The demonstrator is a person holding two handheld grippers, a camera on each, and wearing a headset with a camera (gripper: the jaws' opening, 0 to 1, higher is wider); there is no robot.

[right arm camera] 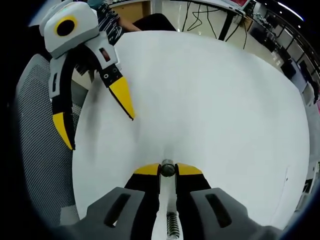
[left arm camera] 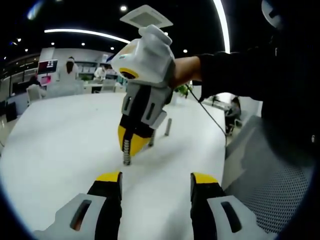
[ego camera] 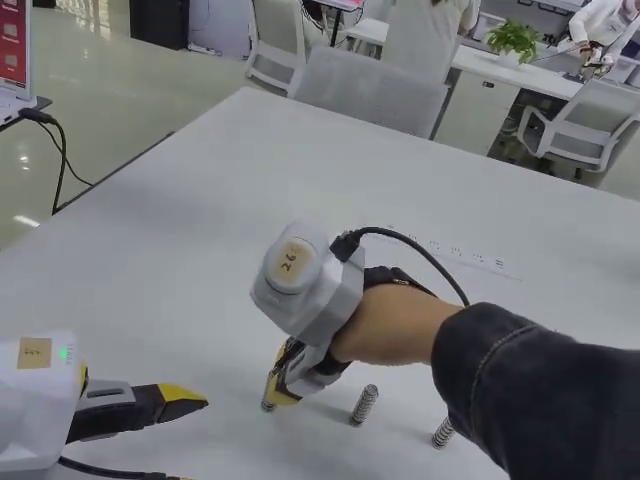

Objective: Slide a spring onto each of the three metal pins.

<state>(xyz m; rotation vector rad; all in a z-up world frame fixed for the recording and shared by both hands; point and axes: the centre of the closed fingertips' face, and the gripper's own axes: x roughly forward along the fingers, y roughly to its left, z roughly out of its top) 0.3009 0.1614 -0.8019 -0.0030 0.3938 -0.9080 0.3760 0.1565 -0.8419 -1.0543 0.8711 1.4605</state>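
My right gripper (ego camera: 275,392) points down at the white table (ego camera: 200,250), shut on a spring (ego camera: 268,403) that stands upright under its yellow tips. In the left gripper view the coils of this spring (left arm camera: 126,151) reach from the right gripper (left arm camera: 132,142) down to the table. My right gripper's (right arm camera: 167,170) own view has the spring (right arm camera: 171,222) running up between its jaws. Two more upright pins wear springs, one (ego camera: 364,403) just right of the gripper and another (ego camera: 443,432) further right. My left gripper (ego camera: 190,405) lies open at the lower left, apart from them, and its own view (left arm camera: 156,180) has nothing between its jaws.
The table's far edge (ego camera: 400,130) borders grey chairs (ego camera: 370,90) and other desks. A black cable (ego camera: 420,250) trails from the right gripper across the table. A faint printed strip (ego camera: 460,252) lies beyond the hand. A mesh chair (left arm camera: 270,175) stands beside the table.
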